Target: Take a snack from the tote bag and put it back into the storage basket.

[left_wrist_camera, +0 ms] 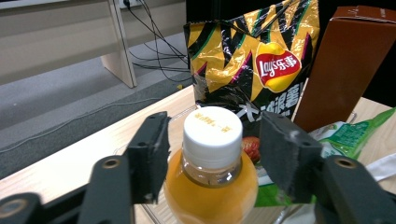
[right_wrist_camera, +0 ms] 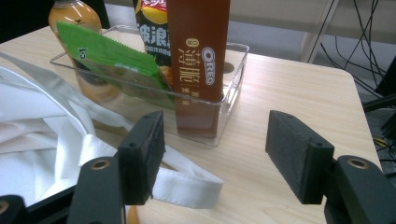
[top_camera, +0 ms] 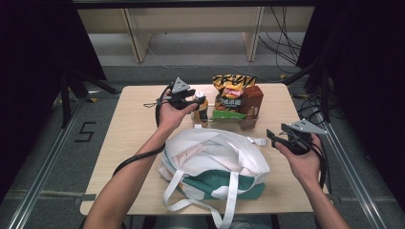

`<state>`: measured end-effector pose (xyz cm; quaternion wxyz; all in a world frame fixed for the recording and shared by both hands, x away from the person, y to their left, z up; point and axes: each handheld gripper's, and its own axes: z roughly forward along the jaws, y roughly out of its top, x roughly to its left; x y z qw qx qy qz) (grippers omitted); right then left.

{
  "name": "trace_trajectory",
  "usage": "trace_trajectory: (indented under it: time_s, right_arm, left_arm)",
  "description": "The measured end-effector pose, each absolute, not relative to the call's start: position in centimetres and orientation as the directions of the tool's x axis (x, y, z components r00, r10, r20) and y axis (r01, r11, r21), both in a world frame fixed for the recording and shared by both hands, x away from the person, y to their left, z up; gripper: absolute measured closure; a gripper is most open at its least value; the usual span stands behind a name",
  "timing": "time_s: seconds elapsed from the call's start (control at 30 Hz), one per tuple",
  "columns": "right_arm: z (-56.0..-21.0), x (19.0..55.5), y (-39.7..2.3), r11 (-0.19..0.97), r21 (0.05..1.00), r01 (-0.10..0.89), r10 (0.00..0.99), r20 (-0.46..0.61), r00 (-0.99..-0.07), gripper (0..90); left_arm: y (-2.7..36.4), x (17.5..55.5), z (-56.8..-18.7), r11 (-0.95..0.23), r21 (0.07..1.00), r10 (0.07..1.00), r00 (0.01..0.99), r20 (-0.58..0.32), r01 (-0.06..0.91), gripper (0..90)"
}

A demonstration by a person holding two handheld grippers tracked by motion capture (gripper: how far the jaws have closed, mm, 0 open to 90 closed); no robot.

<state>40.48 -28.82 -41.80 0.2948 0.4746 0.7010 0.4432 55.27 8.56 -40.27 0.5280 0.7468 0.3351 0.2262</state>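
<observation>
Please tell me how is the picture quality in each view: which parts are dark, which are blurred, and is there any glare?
High view: the table is evenly lit, the sides are nearly black, and small things look soft. Left gripper view: the bottle and the jaws around it are slightly blurred, while the chip bag is sharper, with some sheen. Right gripper view: the brown box reads clearly, and the tray rim shows faint glare.

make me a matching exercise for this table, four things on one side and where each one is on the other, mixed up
Things:
1. orange drink bottle with white cap
2. brown Oreo box
3. white and green cloth tote bag
4. right tongs

Places:
A. upright in the clear plastic tray
B. open, beside the bag
C. between the open left tongs
D. table's near side

Pairs: 1-C, 2-A, 3-D, 4-B
</observation>
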Motion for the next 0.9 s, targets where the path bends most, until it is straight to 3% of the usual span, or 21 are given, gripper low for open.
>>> trace_trajectory:
  time_s: [0.57,0.9]
  right_arm:
    - [-41.7,40.5,-28.9,0.165,0.900,0.404,0.926,0.000,-0.377,38.0]
    - [-41.7,40.4,-28.6,0.137,0.894,0.427,0.931,0.031,-0.363,37.9]
  left_arm:
    - [11.4,52.0,-39.8,-0.174,0.937,0.756,0.651,-0.070,0.302,33.5]
    - [13.0,50.1,-39.2,-0.171,0.948,0.751,0.658,-0.051,0.269,33.0]
